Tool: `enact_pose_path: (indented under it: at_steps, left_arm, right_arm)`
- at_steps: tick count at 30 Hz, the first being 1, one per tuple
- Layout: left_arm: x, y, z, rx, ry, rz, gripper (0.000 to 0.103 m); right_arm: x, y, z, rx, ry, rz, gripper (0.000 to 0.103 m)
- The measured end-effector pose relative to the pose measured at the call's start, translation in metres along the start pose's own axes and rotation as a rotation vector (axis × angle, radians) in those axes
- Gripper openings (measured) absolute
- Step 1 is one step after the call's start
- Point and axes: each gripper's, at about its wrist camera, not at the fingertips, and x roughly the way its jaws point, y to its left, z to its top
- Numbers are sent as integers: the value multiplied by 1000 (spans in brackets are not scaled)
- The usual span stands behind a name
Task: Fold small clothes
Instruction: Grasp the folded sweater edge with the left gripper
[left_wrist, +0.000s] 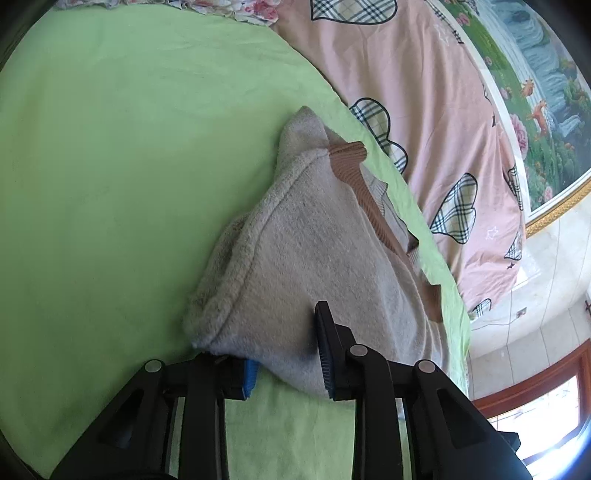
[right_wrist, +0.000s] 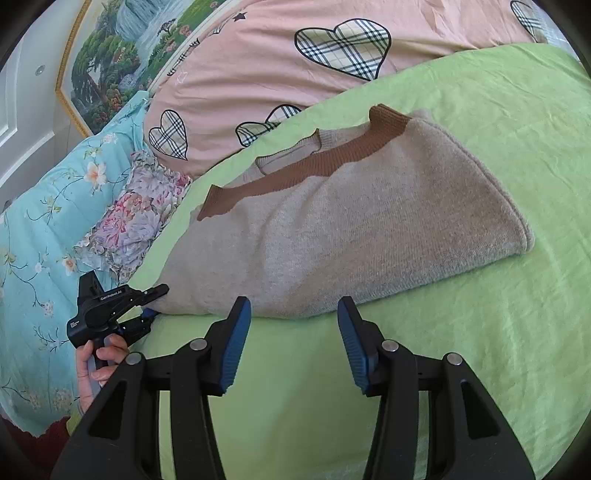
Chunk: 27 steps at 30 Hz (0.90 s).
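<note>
A grey knitted sweater with a brown ribbed collar lies folded on the green sheet. In the left wrist view the sweater fills the middle, and its near edge sits between the pads of my left gripper, which is shut on it. The right wrist view shows that same left gripper clamped on the sweater's left corner, held by a hand. My right gripper stands open over the sheet just in front of the sweater's near edge, with nothing between its pads.
A pink quilt with plaid hearts lies bunched behind the sweater. A floral pillow and a blue flowered quilt lie to the left. A framed landscape painting hangs on the wall. Green sheet spreads out beside the sweater.
</note>
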Motion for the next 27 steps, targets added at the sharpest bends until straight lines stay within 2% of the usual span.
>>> enact_pose_path:
  at_steps: [2,4,7,11,16,21,23,25,27]
  left_arm:
    - [3,-2,1,11,-7,12,24]
    - [4,-3,1,27,-9,27,15]
    - [1,-10,1,57,-17,39,9]
    - [-8,-38,2,189,-45,76,8]
    - [-17,-86,2,359,-63,76,7]
    - [-8,-141,-18,569,-66,44,7]
    - [0,-159,-28,631,-54,30,7]
    - [12,-174,-37,681,-28,7,7]
    - [25,-187,-46,720,-6,13,7]
  right_arm:
    - [3,0,-1,2,11,1,51]
    - [5,0,-2,-7,15,10,51]
    - [8,0,-3,-10,22,22,51]
    - [6,-3,-4,2,8,34,51]
    - [2,4,4,16,12,-3,51]
    - [19,2,45,116,89,102,54]
    - [34,3,75,147,134,166,60]
    - [57,9,105,164,207,242,77]
    - [81,17,128,166,276,308,82]
